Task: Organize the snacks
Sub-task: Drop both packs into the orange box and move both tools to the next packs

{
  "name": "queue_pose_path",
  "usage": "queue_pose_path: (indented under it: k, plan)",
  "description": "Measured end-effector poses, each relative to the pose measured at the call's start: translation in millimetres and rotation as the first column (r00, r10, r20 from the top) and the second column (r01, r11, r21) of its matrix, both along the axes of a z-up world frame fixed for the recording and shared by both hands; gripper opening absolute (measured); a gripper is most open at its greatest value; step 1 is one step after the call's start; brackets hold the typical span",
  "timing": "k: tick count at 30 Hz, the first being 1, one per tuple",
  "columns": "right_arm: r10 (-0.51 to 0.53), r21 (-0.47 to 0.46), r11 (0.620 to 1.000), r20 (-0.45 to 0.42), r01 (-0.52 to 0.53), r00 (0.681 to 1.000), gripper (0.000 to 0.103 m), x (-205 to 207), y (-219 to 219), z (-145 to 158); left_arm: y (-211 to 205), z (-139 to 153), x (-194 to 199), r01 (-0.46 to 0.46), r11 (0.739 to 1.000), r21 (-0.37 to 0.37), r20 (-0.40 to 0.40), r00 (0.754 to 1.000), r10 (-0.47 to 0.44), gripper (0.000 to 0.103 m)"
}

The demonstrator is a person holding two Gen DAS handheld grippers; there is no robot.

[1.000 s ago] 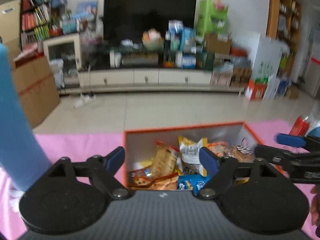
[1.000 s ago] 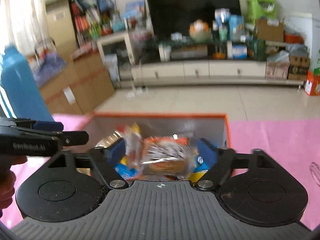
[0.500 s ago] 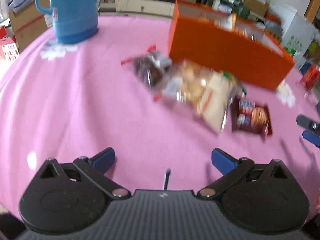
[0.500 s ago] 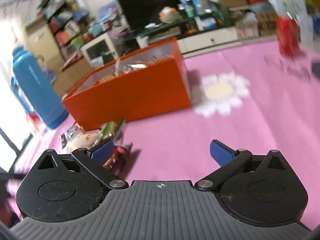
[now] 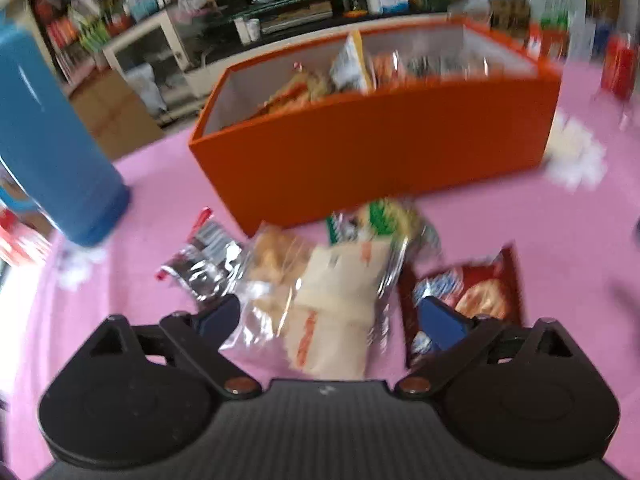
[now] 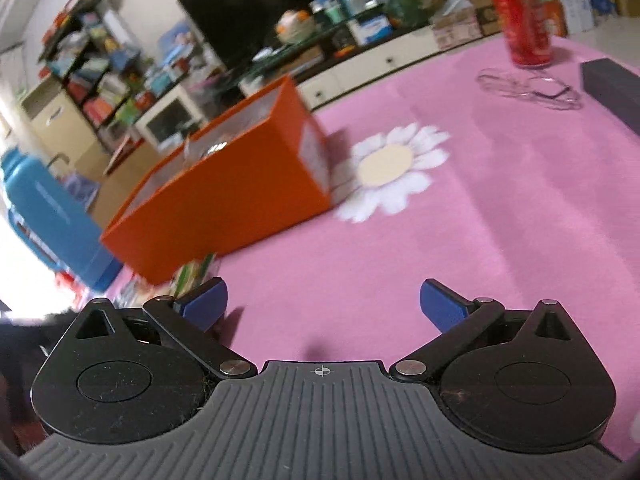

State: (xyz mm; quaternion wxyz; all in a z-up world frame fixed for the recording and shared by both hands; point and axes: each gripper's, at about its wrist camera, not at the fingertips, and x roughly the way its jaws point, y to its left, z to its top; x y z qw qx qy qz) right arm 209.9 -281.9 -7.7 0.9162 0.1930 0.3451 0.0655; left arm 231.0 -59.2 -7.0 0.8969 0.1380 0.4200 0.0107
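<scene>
Left wrist view: four snack packs lie loose on the pink surface (image 5: 500, 216), near side of one orange box (image 5: 372, 152) – a silver pack (image 5: 204, 260), a clear bag (image 5: 272, 276), a beige pack (image 5: 340, 304) and a red pack (image 5: 476, 284). More packs stand in the box, too blurred to count. The beige pack's long axis runs near to far. The left gripper (image 5: 332, 318), wide, just opened, hangs over the beige pack, pads clear. One blue flask (image 5: 44, 140) stands far left. The right gripper (image 6: 322, 300), wide and empty, just opened, is over bare cloth; one red can (image 6: 526, 26), glasses (image 6: 528, 88) and a dark box (image 6: 612, 92) lie far right.
</scene>
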Motion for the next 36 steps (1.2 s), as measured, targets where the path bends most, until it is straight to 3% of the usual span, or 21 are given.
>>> queue_pose_path:
  k: [5, 15, 20, 26, 30, 34, 36]
  plan:
    - [-0.015, 0.054, 0.998, -0.038, 0.017, 0.999, 0.088, 4, -8, -9, -6, -5, -3, 0.048, 0.998, -0.048, -0.02, 0.999, -0.049, 0.099]
    - [-0.028, 0.05, 0.998, -0.027, 0.03, 0.999, 0.088, 4, -14, -9, -73, -12, -11, 0.233, 0.972, -0.037, 0.008, 0.972, -0.233, 0.101]
    - [-0.041, 0.064, 0.997, -0.026, 0.043, 0.999, 0.088, 3, -18, -11, -40, 7, -35, 0.175, 0.985, 0.012, 0.117, 0.978, -0.175, 0.102]
    - [-0.03, 0.047, 0.998, -0.027, 0.031, 0.999, 0.088, 5, -13, -11, 23, 15, -10, 0.041, 0.991, -0.124, 0.082, 0.996, -0.031, 0.103]
    - [-0.025, 0.031, 0.999, -0.021, 0.025, 0.999, 0.088, 4, -10, -12, 25, 18, 20, 0.053, 0.981, -0.189, 0.077, 0.996, -0.039, 0.103]
    - [-0.018, 0.014, 1.0, -0.019, 0.018, 1.0, 0.088, 5, -9, -12, 9, 5, 50, -0.013, 0.997, -0.078, 0.066, 0.998, 0.018, 0.094]
    - [-0.015, 0.004, 1.0, -0.019, 0.015, 1.0, 0.088, 6, -7, -11, 6, 0, 55, -0.025, 0.998, -0.059, 0.058, 0.998, 0.028, 0.093]
